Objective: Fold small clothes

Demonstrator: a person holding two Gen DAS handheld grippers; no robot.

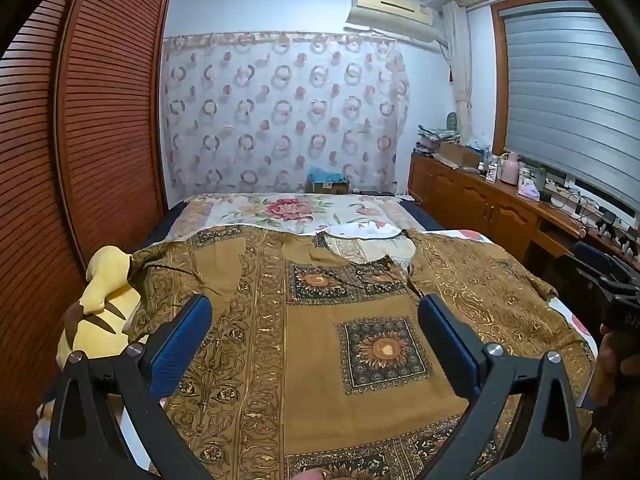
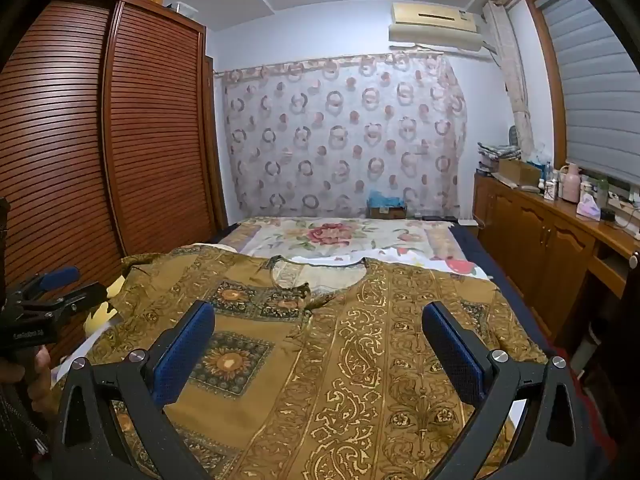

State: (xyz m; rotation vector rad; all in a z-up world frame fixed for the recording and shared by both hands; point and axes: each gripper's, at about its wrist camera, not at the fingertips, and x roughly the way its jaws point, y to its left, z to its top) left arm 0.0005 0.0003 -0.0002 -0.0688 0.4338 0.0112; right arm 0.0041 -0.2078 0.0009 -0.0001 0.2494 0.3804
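Right now a brown and gold patterned top [image 1: 352,320] lies spread flat across the near half of the bed [image 1: 288,210], its neckline turned toward the far end and its sleeves reaching out toward the bed's left and right edges. One sleeve on the left side is a little rumpled and runs up against a yellow soft toy [image 1: 102,304] sitting at the bed's left edge. Beyond the top, a floral sheet [image 2: 340,234] covers the far half of the bed up to a ring-patterned curtain [image 2: 344,136] on the back wall. The left gripper [image 1: 314,318] hangs above the middle of the top with its blue-padded fingers [image 1: 182,344] spread wide apart, nothing between them and nothing touched. The right gripper [image 2: 318,326] hovers over the right half of the top in the same way, fingers [image 2: 452,348] fully spread and clear of the cloth. A person's hand shows at the edge of each view, wrapped around the other gripper's handle. A slatted wooden wardrobe [image 2: 100,128] stands along the left side of the bed, and a low wooden cabinet [image 2: 552,236] with bottles and boxes on top runs along the right side under a shuttered window [image 1: 572,100]. An air conditioner [image 2: 436,26] is mounted high on the back wall.
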